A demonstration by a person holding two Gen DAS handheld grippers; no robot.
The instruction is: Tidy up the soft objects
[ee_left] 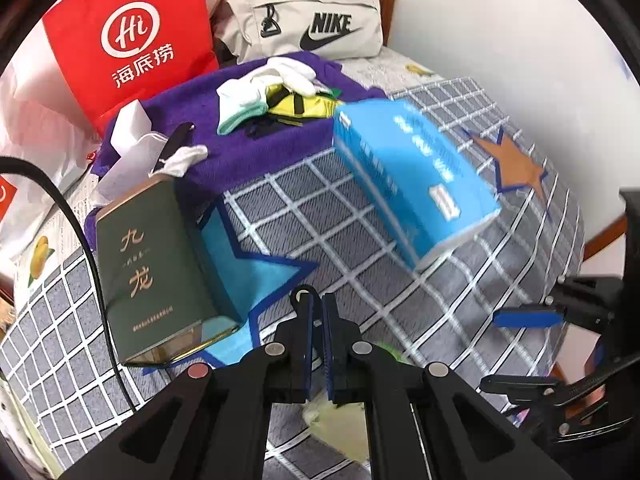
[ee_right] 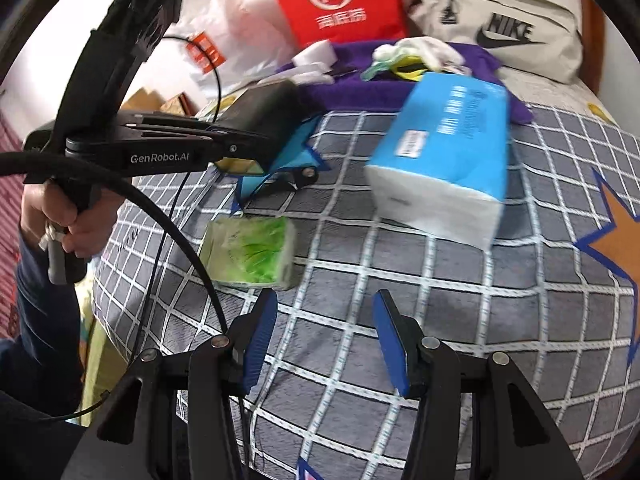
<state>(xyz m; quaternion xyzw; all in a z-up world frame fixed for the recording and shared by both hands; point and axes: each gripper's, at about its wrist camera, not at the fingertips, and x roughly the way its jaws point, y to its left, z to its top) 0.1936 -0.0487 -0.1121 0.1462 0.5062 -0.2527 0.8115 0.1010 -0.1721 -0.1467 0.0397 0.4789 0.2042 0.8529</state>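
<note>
A blue tissue pack (ee_left: 412, 172) lies on the grey checked bedspread (ee_left: 320, 224), blurred; it also shows in the right wrist view (ee_right: 444, 152). A small green tissue pack (ee_right: 252, 252) lies on the bedspread just ahead of my right gripper (ee_right: 324, 316), which is open and empty. My left gripper (ee_left: 318, 308) is shut with nothing between its fingers, hovering over the bedspread; it also shows in the right wrist view (ee_right: 304, 174). White socks (ee_left: 260, 88) and a yellow item (ee_left: 304, 106) lie on a purple towel (ee_left: 240, 148) at the back.
A dark green tin box (ee_left: 156, 268) lies left of my left gripper. A red paper bag (ee_left: 128, 36), white plastic bags (ee_right: 216, 28) and a beige Nike bag (ee_left: 316, 20) stand along the back wall. A black cable (ee_left: 92, 264) hangs at left.
</note>
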